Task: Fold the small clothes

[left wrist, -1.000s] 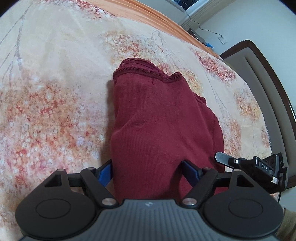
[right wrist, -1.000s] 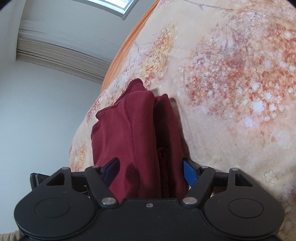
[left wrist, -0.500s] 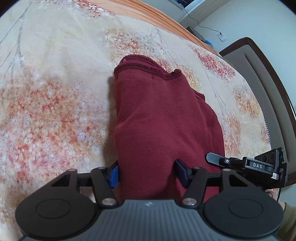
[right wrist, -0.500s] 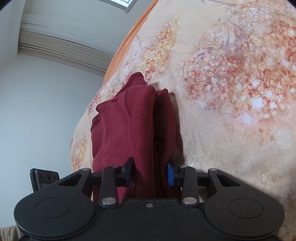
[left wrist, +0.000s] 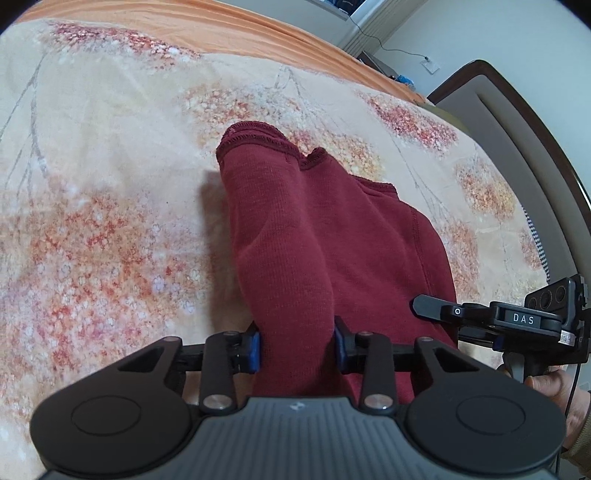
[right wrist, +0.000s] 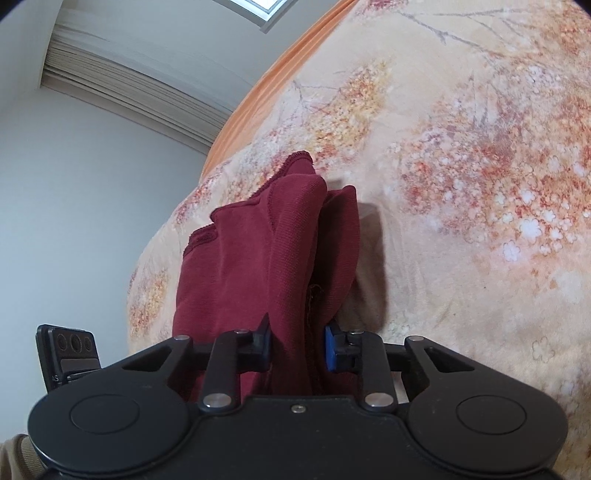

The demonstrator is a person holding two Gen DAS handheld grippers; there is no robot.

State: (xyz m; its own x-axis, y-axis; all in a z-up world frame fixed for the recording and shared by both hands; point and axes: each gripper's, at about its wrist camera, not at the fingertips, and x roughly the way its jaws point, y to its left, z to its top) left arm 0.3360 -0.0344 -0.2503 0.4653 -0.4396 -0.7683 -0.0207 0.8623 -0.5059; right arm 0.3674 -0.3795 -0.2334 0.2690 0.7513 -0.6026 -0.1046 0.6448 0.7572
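A dark red knit garment (left wrist: 325, 229) lies folded lengthwise on the flowered bed cover (left wrist: 92, 221), its stitched hem at the far end. My left gripper (left wrist: 297, 347) has its jaws closing, and the blue pads squeeze a bunched ridge of the garment's near left edge. In the right wrist view the same garment (right wrist: 258, 251) rises in folds. My right gripper (right wrist: 297, 349) is also closing, its pads pinching the near right edge. Each gripper shows at the side of the other's view: the right gripper (left wrist: 517, 321), the left gripper (right wrist: 70, 350).
The cover's orange border (left wrist: 221, 26) runs along the far side of the bed. A padded headboard with a dark wooden frame (left wrist: 517, 129) stands at the right. A person's hand (left wrist: 554, 384) holds the right gripper. A white wall and window blinds (right wrist: 129, 85) lie beyond the bed.
Both pairs of jaws have narrowed from wide apart onto the garment's near edge. The cloth between them is now bunched and lifted a little off the cover.
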